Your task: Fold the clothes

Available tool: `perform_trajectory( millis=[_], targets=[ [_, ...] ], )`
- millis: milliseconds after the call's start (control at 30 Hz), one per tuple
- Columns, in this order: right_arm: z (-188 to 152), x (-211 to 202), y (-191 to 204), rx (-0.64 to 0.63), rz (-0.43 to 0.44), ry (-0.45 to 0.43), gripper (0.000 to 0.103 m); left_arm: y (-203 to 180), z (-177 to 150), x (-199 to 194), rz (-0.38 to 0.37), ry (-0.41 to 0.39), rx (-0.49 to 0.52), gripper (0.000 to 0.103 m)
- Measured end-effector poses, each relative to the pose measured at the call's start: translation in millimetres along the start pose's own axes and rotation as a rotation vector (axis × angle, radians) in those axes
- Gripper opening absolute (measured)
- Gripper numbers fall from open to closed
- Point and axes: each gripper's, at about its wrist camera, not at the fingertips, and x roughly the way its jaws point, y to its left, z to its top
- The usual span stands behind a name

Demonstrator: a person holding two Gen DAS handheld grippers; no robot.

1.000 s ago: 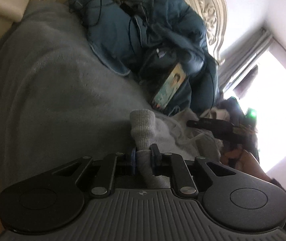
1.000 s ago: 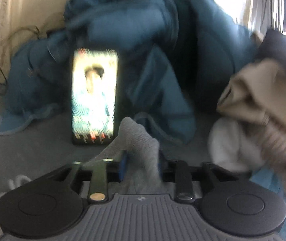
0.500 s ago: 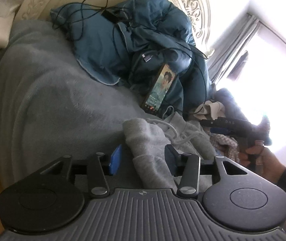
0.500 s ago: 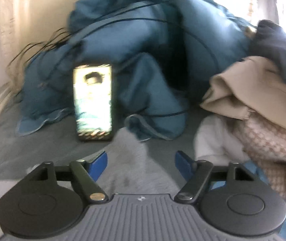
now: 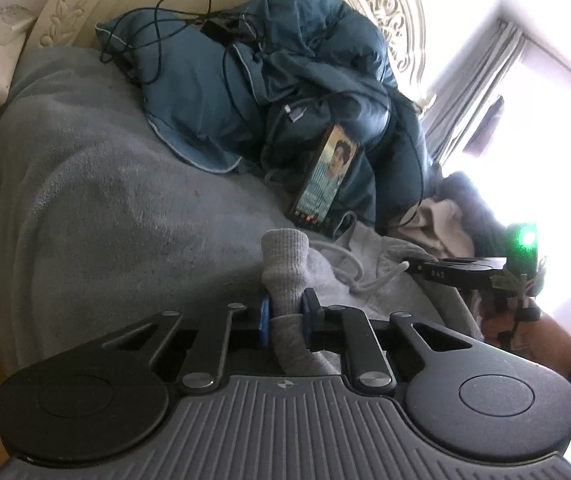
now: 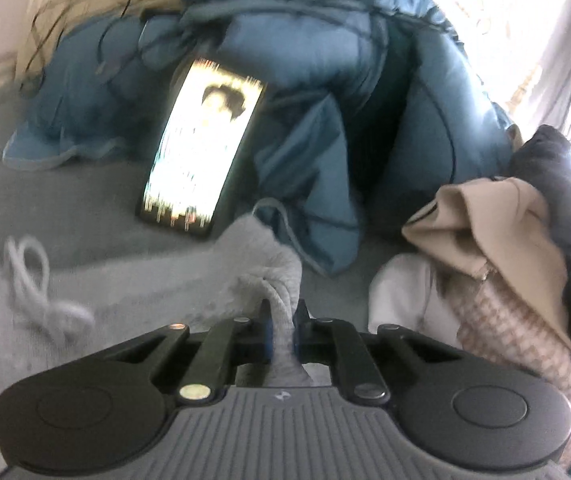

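Note:
A light grey garment [image 5: 369, 264] with a white drawstring [image 6: 33, 280] lies crumpled on the grey bed blanket [image 5: 105, 200]. My left gripper [image 5: 285, 314] is closing, and its blue pads pinch a ribbed grey cuff that stands up between them. My right gripper [image 6: 283, 320] is also closing, with its pads pressed on a bunched fold of the same grey garment [image 6: 261, 256]. In the left wrist view, the right gripper [image 5: 421, 268] reaches in from the right over the garment, held by a person's hand [image 5: 525, 336].
A lit phone [image 5: 325, 176] leans on a heaped blue duvet [image 5: 205, 88] with black cables, against a carved headboard [image 5: 385, 4]. Beige, white and dark clothes [image 6: 485, 240] are piled at the right, near a bright window. The bed's edge drops off on the left.
Half a second ago both grippers stood open around the grey fabric; now both pinch it. The right gripper has rolled, so the phone now looks tilted in its view.

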Motion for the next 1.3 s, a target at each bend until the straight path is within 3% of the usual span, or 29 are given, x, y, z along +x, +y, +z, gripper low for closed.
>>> perform_trajectory(
  millis=[233,500,567,633,667,733,833,900,1067,1300],
  targets=[
    [-5,22,2,0.088,0.028,-0.026,0.01,18,-3,2,0.003,-0.004,-0.061,0.014],
    [-21,55,3,0.191,0.055,0.038,0.017,31,-8,11,-0.005,0.011,-0.09,0.02],
    [-18,51,-6,0.239,0.071,0.055,0.03,32,-6,11,-0.015,0.02,-0.089,0.022],
    [-16,42,-18,0.301,0.081,0.066,0.063,32,-4,10,-0.023,0.036,-0.093,0.023],
    [-15,34,-25,0.333,0.086,0.061,0.067,31,-2,11,-0.023,0.046,-0.095,0.025],
    [-14,15,-39,0.392,0.094,0.064,0.072,29,1,10,-0.024,0.061,-0.105,0.029],
    [-12,-22,-62,0.456,0.087,0.074,0.074,24,5,6,-0.017,0.073,-0.126,0.046],
    [-17,-60,-79,0.479,0.073,0.067,0.075,17,8,0,0.005,0.064,-0.124,0.064],
    [-46,-169,-121,0.548,0.052,0.038,0.076,3,13,-22,0.026,0.018,-0.124,0.067],
    [-139,-323,-152,0.707,-0.034,0.041,0.077,-33,17,-57,0.031,-0.05,-0.05,0.067]
  ],
)
